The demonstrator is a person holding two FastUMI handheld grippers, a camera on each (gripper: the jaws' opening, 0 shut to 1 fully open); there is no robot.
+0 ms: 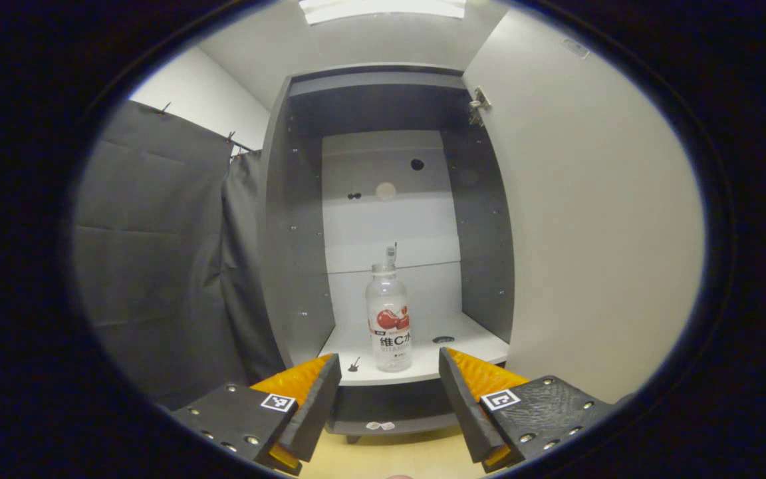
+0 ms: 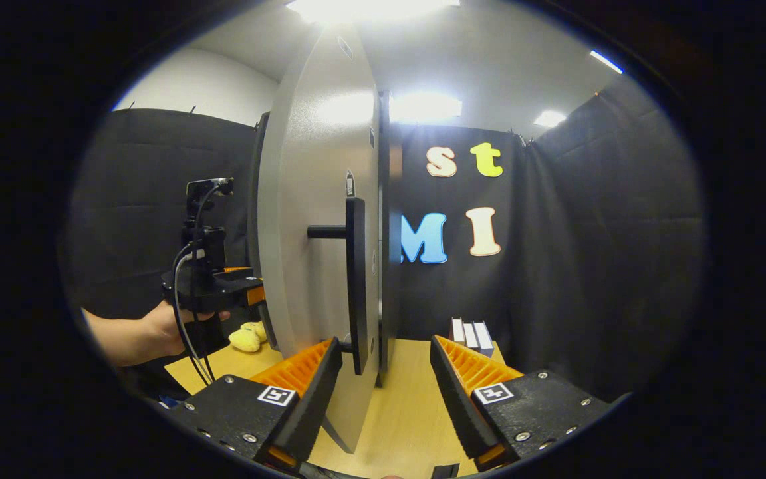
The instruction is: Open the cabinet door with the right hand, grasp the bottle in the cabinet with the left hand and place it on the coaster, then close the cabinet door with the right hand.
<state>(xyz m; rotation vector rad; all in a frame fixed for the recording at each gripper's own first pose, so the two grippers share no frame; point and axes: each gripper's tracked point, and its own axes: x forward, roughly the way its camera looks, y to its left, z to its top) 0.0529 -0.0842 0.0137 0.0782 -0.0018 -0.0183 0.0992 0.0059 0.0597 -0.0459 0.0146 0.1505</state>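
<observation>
Door [image 1: 596,219] opened; bottle [image 1: 389,318] not yet grasped.
Bottle seen upright on cabinet [image 1: 416,362] floor, btwn spread fingers of L gripper [image 1: 389,399], untouched. R gripper [image 2: 383,392] spread, bracketing the handle [image 2: 355,286] w/o pinching. Left, by judgement: grasp, set on coaster, close door.

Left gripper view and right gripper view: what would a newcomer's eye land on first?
In the left gripper view, the clear plastic bottle with a red fruit label stands upright at the front of the white shelf in the open grey cabinet, straight ahead of the open left gripper. In the right gripper view, the pale grey cabinet door stands edge-on, and its black bar handle sits between the spread fingers of the right gripper, unclamped.
</observation>
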